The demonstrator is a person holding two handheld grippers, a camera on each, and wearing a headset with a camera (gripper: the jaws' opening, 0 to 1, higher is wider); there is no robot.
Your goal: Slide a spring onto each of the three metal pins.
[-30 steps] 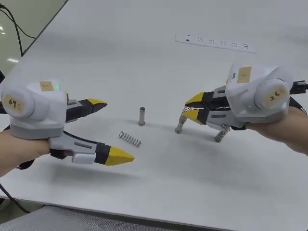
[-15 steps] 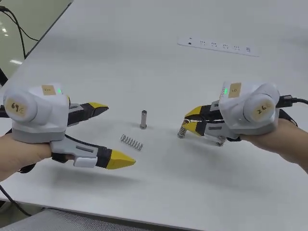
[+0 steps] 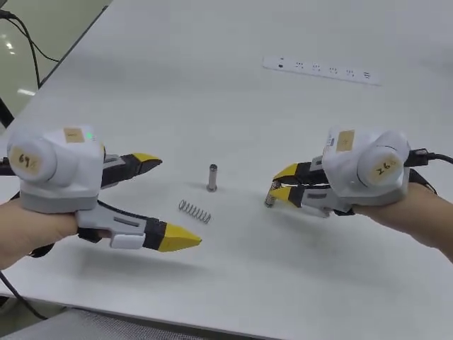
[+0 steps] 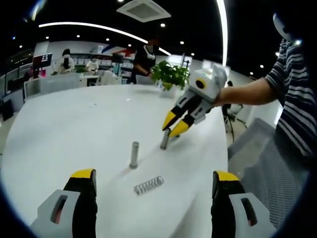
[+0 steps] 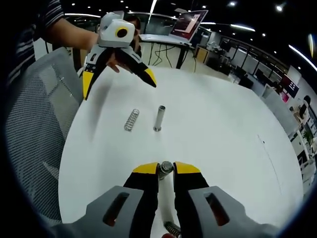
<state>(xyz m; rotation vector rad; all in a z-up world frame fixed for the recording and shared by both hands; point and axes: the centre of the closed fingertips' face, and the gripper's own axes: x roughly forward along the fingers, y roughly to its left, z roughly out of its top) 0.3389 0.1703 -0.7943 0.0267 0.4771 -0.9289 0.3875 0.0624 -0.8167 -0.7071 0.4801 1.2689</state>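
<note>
The right gripper (image 5: pixel 166 169) is clamping its jaws on the top of a loaded pin (image 4: pixel 165 140), which is already wearing a spring. The seating is probably best finished by pushing straight down the upright shaft without tipping it. The left gripper (image 3: pixel 166 203) is holding its jaws wide apart near the loose spring (image 3: pixel 195 210), which is lying just beside the bare pin (image 3: pixel 212 177). Counted: two pins plainly and three springs, including one coil (image 5: pixel 171 229) under the right gripper.
</note>
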